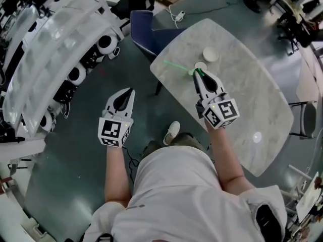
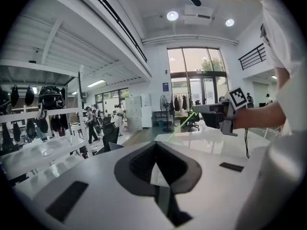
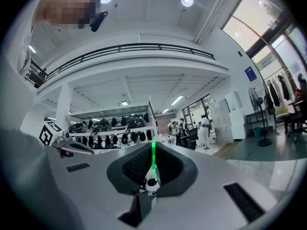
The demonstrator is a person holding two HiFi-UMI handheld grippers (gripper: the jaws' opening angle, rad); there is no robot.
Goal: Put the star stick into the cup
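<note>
your right gripper clamps the star stick by its base, just beside the cup. it looks light, thin, bendy: hold it by the base. left gripper closed, empty, well apart from the cup.

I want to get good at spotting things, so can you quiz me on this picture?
1. Which tongs hold the stick? A: left. B: right. C: neither.
2. True or false: the left tongs hang over the floor, not over the table.
3. What colour is the stick?

Key: 1 B, the right tongs are shut on it. 2 True. 3 Green.
</note>
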